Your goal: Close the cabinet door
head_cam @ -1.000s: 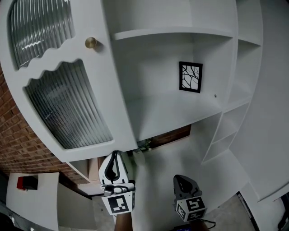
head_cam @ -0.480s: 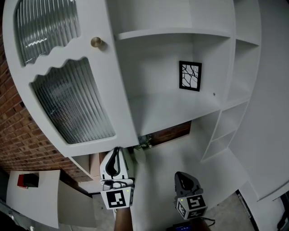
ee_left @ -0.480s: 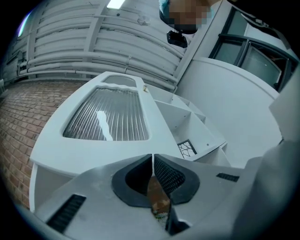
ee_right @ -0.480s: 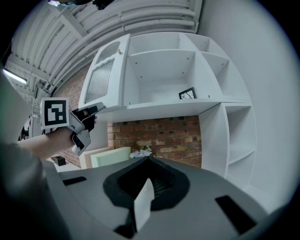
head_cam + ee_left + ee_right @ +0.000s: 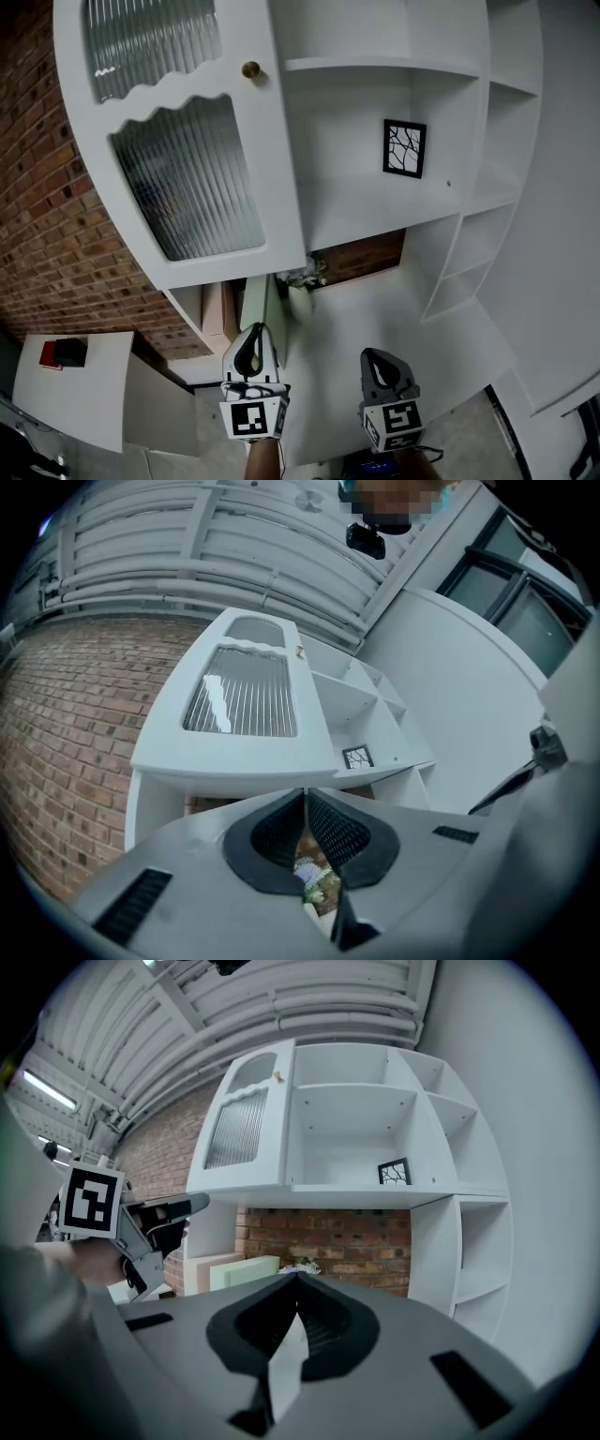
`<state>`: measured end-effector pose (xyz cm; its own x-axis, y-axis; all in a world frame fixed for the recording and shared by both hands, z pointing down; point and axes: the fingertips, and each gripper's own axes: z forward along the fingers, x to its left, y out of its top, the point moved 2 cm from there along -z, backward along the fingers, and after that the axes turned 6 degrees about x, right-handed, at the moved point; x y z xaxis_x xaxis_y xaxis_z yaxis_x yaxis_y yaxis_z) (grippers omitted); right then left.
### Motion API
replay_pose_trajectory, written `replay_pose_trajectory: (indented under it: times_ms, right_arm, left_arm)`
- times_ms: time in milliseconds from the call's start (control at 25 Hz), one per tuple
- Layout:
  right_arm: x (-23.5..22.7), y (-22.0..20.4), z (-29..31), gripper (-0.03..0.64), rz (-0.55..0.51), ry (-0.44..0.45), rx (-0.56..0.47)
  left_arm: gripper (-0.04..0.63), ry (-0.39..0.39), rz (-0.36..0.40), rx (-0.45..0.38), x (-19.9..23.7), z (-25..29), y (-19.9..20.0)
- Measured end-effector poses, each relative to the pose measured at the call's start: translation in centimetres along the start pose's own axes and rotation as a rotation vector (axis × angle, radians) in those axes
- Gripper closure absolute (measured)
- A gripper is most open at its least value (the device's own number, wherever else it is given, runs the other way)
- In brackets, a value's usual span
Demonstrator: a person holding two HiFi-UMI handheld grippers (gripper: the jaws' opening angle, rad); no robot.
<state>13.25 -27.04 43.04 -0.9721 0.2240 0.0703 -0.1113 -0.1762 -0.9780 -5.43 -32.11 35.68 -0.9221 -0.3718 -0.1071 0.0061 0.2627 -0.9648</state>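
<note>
Both jaw pairs closed, empty: left gripper [image 5: 251, 339], right gripper [image 5: 378, 361]. Door [image 5: 187, 178] stands open, above and ahead of left jaws, well apart; knob [image 5: 251, 69] at top.

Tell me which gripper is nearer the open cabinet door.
Left. The left gripper is below the cabinet door, near its lower corner and not touching it. The right gripper is farther to the side, below the open shelves.
</note>
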Motion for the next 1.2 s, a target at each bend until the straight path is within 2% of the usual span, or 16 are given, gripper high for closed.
replay_pose_trajectory:
  times_ms: [200,400,560,720,960,1200]
  right_arm:
    - [1.9,-0.1,-1.7,0.617,-0.019,0.001,0.000]
    - [3.4,0.2,-3.1,0.617,0.088,0.036,-0.042]
    - [5.3,0.0,-3.5,0.617,0.018,0.050,-0.013]
    - [6.3,-0.3,-4.2,0.617,0.012,0.065,-0.013]
    - [7.5,-0.3,-5.0,0.616,0.003,0.094,-0.036]
    - [7.1,-0.2,-5.0,0.617,-0.006,0.083,-0.025]
  left_arm:
    - [0.574,-0.003,-0.022,0.020,0.1,-3.2,0.2]
    - [0.574,-0.007,-0.060,0.036,0.4,-6.4,0.7]
    - [0.575,-0.007,-0.093,0.054,0.6,-8.5,0.4]
    - [0.575,-0.007,-0.112,0.074,0.6,-10.2,-0.3]
    - [0.575,-0.051,-0.139,0.114,0.4,-11.3,-1.9]
    - [0.577,-0.032,-0.081,0.163,0.1,-10.9,-2.7]
